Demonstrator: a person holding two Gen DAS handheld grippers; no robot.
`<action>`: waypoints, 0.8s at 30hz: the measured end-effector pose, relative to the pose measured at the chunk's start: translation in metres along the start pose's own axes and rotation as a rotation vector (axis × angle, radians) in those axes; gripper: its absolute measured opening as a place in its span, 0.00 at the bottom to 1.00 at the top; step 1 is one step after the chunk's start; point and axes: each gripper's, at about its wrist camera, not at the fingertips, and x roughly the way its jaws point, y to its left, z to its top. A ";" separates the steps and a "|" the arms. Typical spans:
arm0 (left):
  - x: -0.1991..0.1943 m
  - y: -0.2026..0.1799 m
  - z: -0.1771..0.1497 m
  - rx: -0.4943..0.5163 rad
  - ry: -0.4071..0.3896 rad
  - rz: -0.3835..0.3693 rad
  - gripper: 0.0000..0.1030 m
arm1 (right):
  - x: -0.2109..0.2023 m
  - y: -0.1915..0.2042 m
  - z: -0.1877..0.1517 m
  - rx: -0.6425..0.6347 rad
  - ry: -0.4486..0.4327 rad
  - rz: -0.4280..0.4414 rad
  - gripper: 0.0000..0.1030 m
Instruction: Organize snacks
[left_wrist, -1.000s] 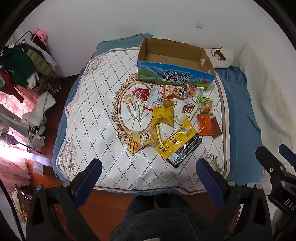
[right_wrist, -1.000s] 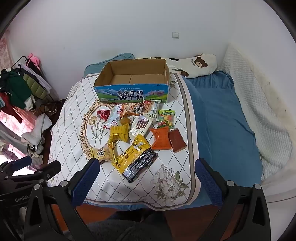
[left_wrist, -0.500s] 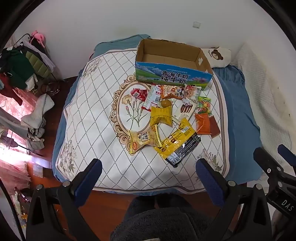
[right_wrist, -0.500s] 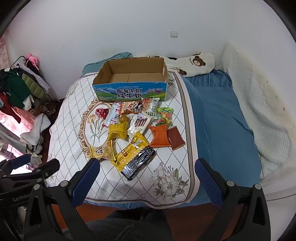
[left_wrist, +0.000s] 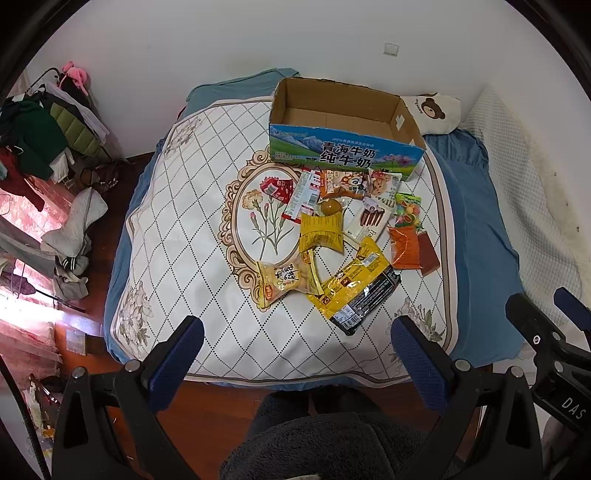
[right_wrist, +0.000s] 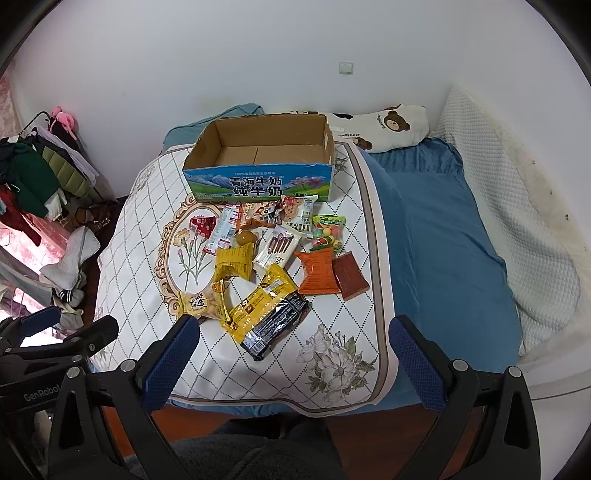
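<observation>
Your left gripper (left_wrist: 295, 354) and right gripper (right_wrist: 293, 352) both hang spread wide, holding nothing, off the bed's (right_wrist: 439, 229) near edge, snacks (right_wrist: 266, 266) piled before the cardboard box (right_wrist: 258, 177).

Both wrist views overlook the bed (left_wrist: 184, 229) from its foot.

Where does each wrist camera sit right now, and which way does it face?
Left wrist: on the left hand-held gripper, open, facing the bed's snack pile and milk carton box; the right hand-held gripper sits at its right edge.
Right wrist: on the right hand-held gripper, open, facing likewise; the left one sits at left.
Shared: box, yellow-black packet.
</observation>
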 end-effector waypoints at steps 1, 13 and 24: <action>0.001 0.000 0.000 -0.001 0.002 -0.001 1.00 | 0.000 0.000 0.000 0.000 0.001 0.001 1.00; 0.004 0.005 0.000 -0.003 0.011 -0.002 1.00 | 0.005 0.006 0.000 -0.001 0.009 0.005 1.00; 0.000 0.004 -0.002 0.008 -0.006 -0.002 1.00 | 0.005 0.009 0.003 -0.001 0.000 0.005 1.00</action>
